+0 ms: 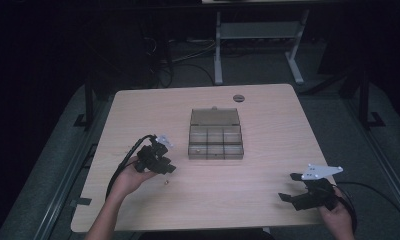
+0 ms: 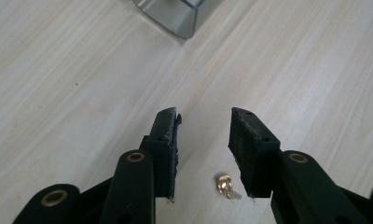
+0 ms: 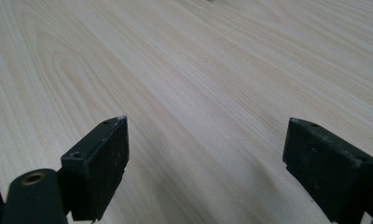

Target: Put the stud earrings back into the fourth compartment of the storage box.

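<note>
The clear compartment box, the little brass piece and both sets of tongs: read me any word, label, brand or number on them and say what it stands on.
None: no readable text in any view.
Clear compartment box: no label or lettering visible.
Small brass piece: no marking I can make out; too small to tell.
Left tongs and right tongs: plain black, no print.
Table: bare wood grain, no signs.

One small gold-coloured metal fitting (image 2: 225, 185) lies at the lower centre of the frame. One clear smoky plastic compartment box (image 1: 215, 134) sits mid-frame with its lid open. Two black hand-held grippers appear, one lower left (image 1: 161, 162), one lower right (image 1: 290, 187), on one pale wooden surface (image 1: 268, 150).
</note>
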`<control>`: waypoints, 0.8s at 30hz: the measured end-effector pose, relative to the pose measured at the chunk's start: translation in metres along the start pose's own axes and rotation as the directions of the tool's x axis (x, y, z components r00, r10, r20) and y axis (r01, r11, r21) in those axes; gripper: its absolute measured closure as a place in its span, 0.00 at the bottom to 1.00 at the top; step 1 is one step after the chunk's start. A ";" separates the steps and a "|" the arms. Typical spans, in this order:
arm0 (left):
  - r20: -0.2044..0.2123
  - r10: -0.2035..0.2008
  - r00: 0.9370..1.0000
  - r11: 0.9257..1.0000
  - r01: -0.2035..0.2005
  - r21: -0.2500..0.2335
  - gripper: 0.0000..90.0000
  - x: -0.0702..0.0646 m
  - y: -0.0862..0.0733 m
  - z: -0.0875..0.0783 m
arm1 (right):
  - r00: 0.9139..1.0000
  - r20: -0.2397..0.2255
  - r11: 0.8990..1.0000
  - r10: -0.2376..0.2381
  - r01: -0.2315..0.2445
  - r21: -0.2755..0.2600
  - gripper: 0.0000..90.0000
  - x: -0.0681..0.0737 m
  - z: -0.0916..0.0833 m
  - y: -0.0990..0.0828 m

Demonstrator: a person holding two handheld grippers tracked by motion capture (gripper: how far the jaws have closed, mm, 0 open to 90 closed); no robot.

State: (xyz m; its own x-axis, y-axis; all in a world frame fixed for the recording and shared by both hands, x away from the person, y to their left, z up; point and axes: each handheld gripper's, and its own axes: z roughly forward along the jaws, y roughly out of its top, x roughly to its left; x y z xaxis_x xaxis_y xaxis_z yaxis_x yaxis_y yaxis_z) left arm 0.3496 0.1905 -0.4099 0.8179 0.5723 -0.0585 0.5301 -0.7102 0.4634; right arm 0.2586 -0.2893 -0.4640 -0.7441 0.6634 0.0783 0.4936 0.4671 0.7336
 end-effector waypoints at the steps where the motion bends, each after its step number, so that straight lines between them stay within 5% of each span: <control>1: 0.001 0.010 1.000 1.000 -0.010 0.004 0.69 0.000 -0.002 0.000 | 1.000 0.000 1.000 -0.001 0.001 -0.001 0.16 0.000 0.000 0.000; 24: 0.025 -0.011 1.000 1.000 0.010 0.024 0.68 -0.010 -0.035 0.005 | 1.000 0.001 1.000 -0.001 0.001 0.001 0.16 0.001 0.000 0.001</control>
State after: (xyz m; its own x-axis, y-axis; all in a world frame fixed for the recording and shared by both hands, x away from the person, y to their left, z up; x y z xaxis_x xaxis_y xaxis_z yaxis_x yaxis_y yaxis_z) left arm 0.3236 0.2074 -0.4304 0.8176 0.5693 -0.0860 0.5435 -0.7138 0.4417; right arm 0.2582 -0.2880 -0.4638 -0.7442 0.6635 0.0765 0.4932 0.4686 0.7329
